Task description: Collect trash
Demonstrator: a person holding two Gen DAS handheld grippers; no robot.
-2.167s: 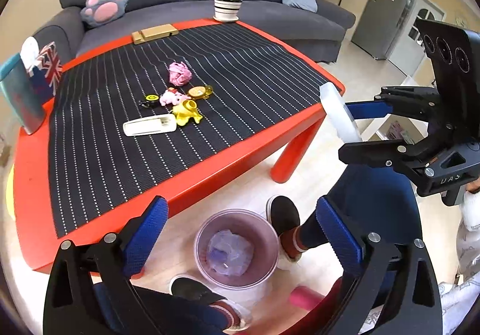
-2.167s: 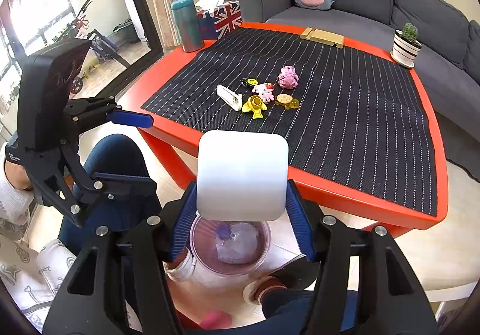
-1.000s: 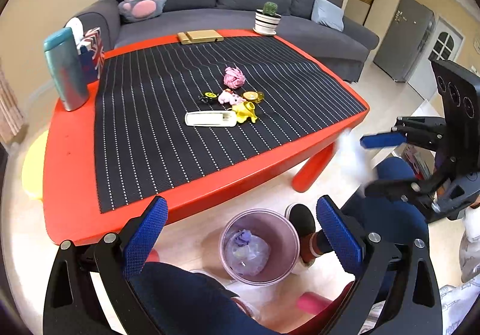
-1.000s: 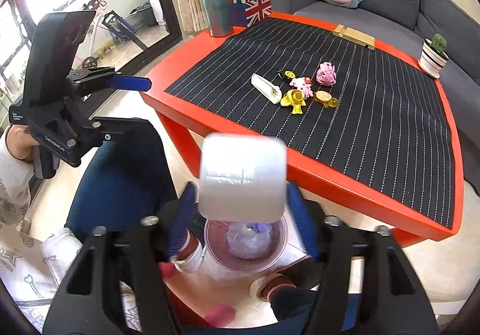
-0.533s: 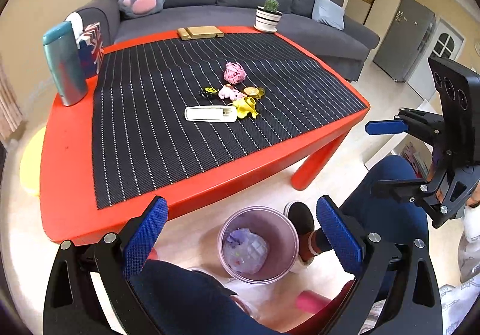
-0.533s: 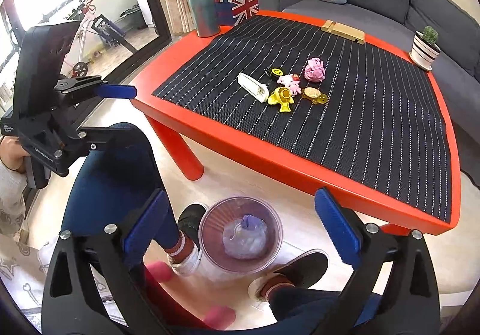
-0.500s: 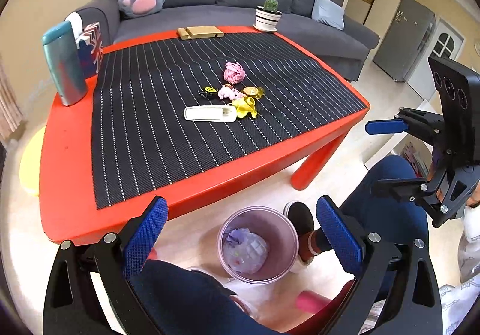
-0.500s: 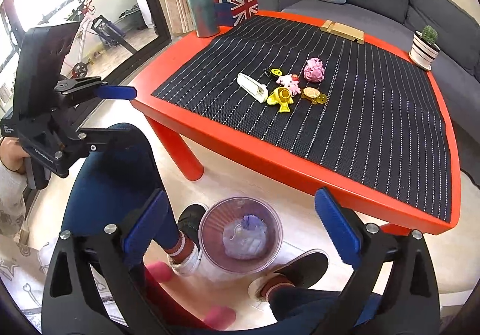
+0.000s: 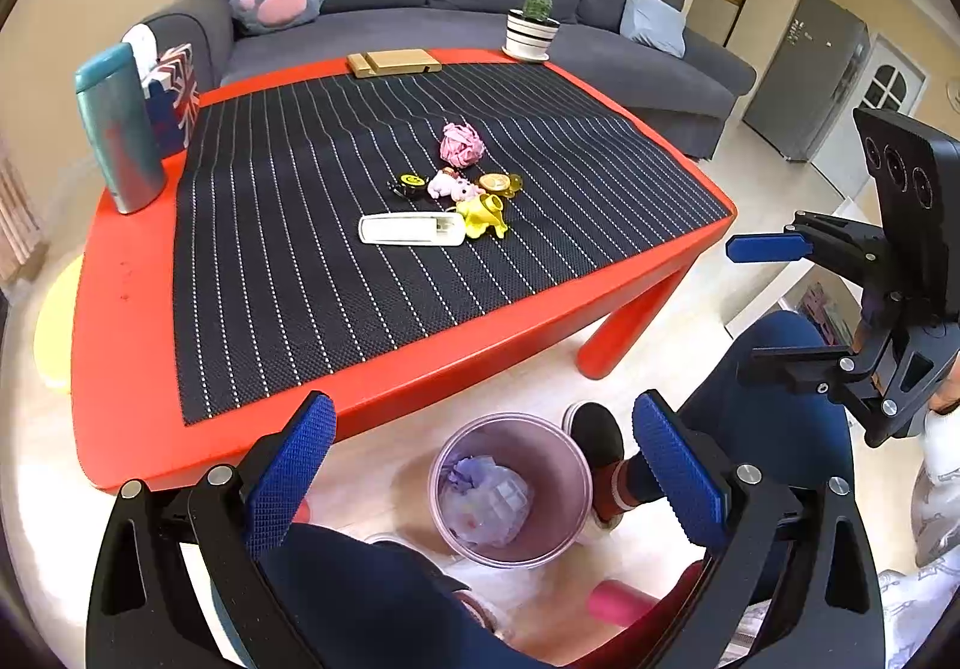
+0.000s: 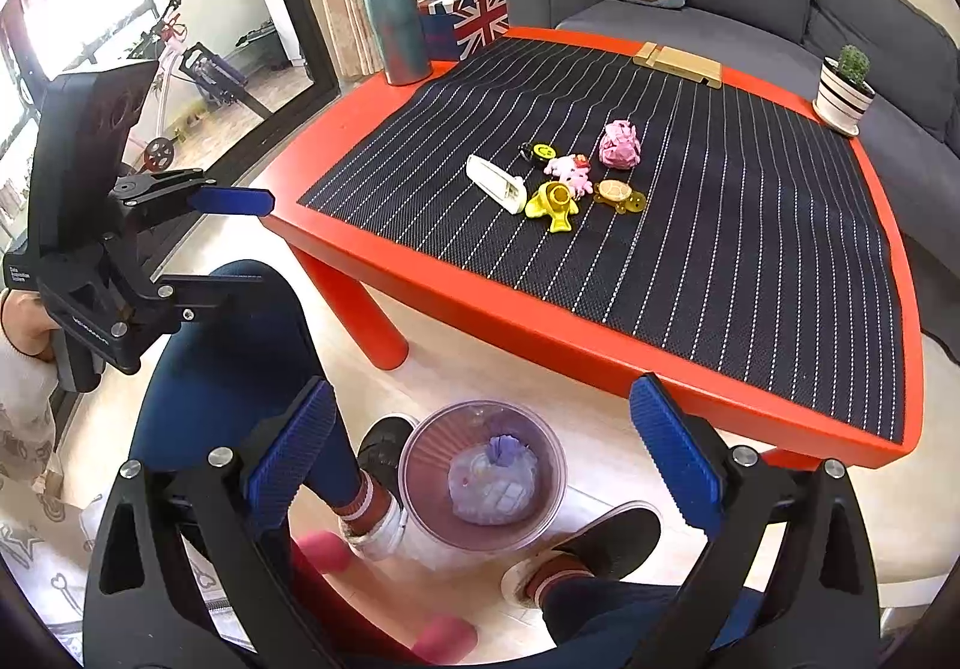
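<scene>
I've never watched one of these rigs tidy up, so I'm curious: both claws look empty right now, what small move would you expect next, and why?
Probably the right gripper swings up from over the bin toward the crumpled pink paper on the table. Both it and the left gripper are open and hold nothing, and the wad looks like the plainest trash left among the small toys.

Red table (image 9: 120, 369), striped mat (image 9: 288, 261), scattered trinkets (image 9: 456, 189)

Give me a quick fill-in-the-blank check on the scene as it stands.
1. The fingers of the right gripper are ____.
2. The bin stands on the ____, not on the red table.
3. The crumpled wad on the mat is ____ in colour.

Missing words: open; floor; pink
</scene>
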